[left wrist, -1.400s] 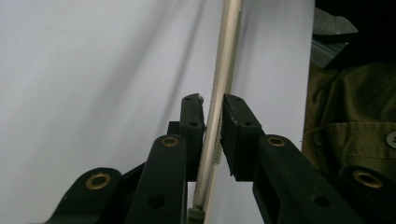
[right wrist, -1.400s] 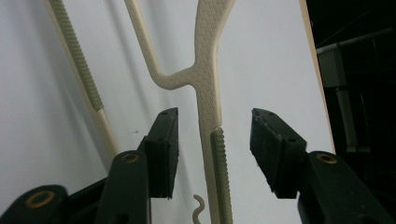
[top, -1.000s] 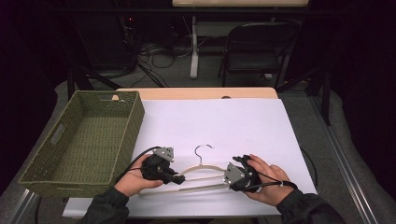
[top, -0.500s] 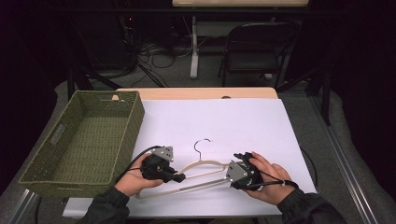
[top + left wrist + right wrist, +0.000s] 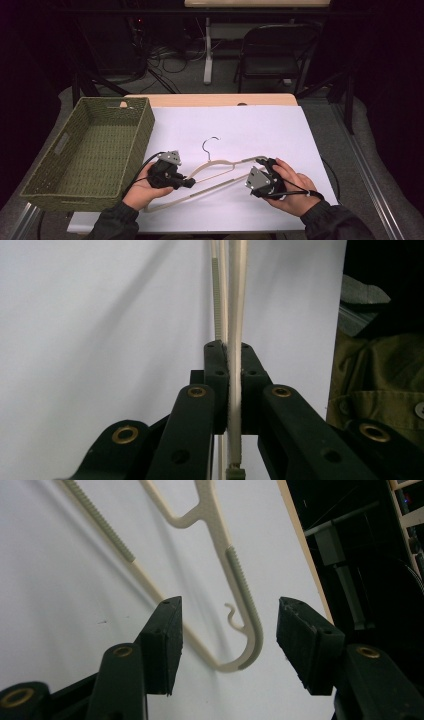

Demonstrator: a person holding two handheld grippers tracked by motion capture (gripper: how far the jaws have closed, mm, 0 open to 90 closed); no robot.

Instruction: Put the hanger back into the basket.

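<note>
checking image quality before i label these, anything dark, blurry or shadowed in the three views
High view: white table cover evenly lit, room behind nearly black. Left gripper view: hanger soft close up, the left hand-held gripper shut on it. Right gripper view: sharp hanger end casts a faint shadow between the open jaws of the right hand-held gripper; right edge dark.

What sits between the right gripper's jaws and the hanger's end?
Nothing: in the right gripper view the right gripper stands open, white table cover showing around the hanger tip.

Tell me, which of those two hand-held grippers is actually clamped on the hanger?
The left hand-held gripper: its jaws pinch the cream hanger. The right hand-held gripper has been opening, pads apart around the hanger's end.
</note>
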